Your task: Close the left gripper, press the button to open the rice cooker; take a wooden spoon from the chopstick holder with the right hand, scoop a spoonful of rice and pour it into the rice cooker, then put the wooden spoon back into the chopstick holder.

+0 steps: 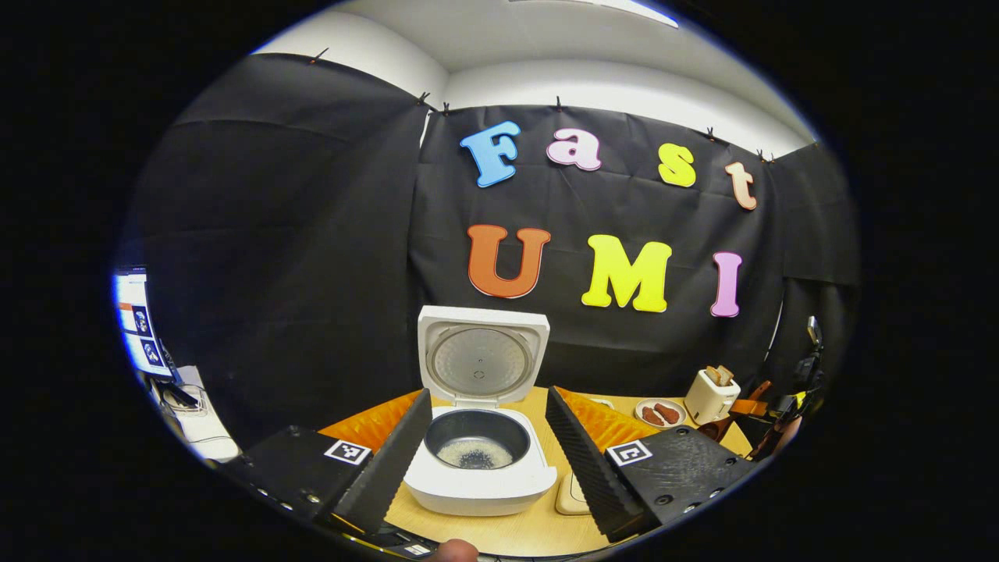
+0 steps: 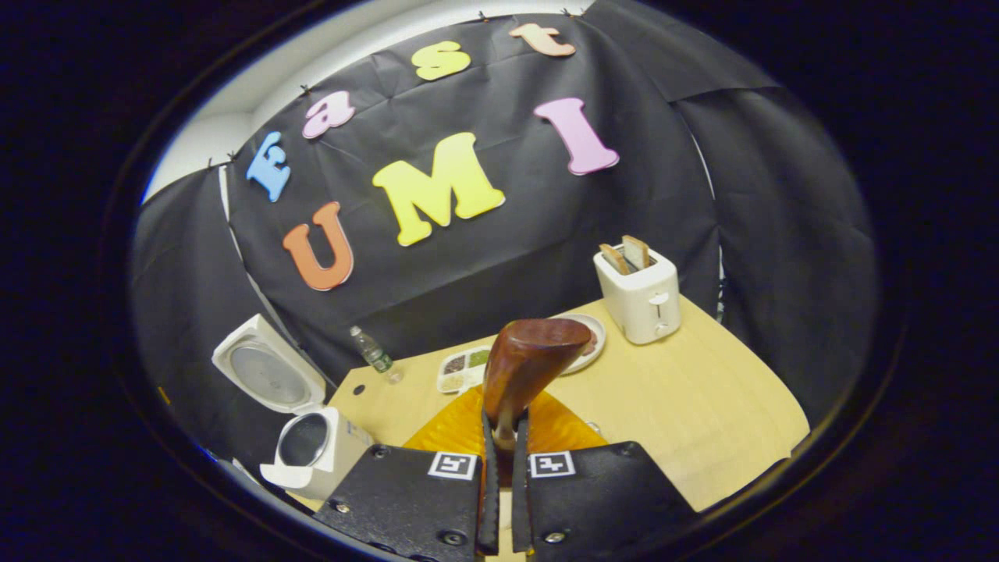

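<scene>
Jaws of the right gripper (image 2: 503, 437) clamp a wooden spoon (image 2: 524, 367); left gripper (image 1: 488, 449) jaws apart, framing the open rice cooker (image 1: 480, 437).

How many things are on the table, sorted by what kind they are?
Kitchen machines: 2, rice cooker and toaster.
Dishes with food: 2, plate and divided tray.
Bottles: 1, water bottle.
Mats: 1, orange mat.
Total: 6, not counting the wooden spoon held in the right gripper.

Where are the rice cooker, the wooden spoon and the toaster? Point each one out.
rice cooker (image 1: 478, 449): left gripper view, inside of its open pot.
wooden spoon (image 2: 531, 355): right gripper view, back of its bowl, above the right gripper.
toaster (image 2: 641, 298): right gripper view, its front face.
</scene>
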The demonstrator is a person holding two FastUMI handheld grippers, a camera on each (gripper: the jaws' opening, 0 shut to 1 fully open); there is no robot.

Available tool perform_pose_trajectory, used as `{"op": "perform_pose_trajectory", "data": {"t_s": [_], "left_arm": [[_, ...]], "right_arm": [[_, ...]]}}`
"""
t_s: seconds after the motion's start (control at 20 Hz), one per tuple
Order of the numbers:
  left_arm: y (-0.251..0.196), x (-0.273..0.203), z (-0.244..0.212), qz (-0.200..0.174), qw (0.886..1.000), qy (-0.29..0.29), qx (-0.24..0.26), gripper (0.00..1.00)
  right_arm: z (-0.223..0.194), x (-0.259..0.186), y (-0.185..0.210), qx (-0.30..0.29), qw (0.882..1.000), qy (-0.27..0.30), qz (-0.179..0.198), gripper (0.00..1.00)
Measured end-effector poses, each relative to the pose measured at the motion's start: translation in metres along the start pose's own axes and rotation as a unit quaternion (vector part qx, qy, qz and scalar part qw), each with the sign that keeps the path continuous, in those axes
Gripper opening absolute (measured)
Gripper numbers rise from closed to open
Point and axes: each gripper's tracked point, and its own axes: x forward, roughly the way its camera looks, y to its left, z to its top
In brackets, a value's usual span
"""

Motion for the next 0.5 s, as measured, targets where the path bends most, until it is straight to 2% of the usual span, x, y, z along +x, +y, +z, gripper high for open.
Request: {"op": "perform_pose_trajectory", "data": {"t_s": [0.1, 0.25, 0.5], "left_arm": [[0.001, -0.001, -0.001, -0.006, 1.000, -0.001, 0.001, 0.95], [0.014, -0.002, -0.006, 0.002, 1.000, 0.009, 0.002, 0.95], [0.041, -0.013, -0.010, 0.033, 0.999, 0.020, 0.000, 0.94]], "right_arm": [[-0.012, 0.000, 0.027, -0.014, 1.000, 0.007, 0.016, 0.09], [-0.042, 0.012, 0.049, -0.032, 0.999, 0.024, 0.019, 0.09], [-0.101, 0.032, 0.055, -0.103, 0.993, 0.051, -0.009, 0.09]]}}
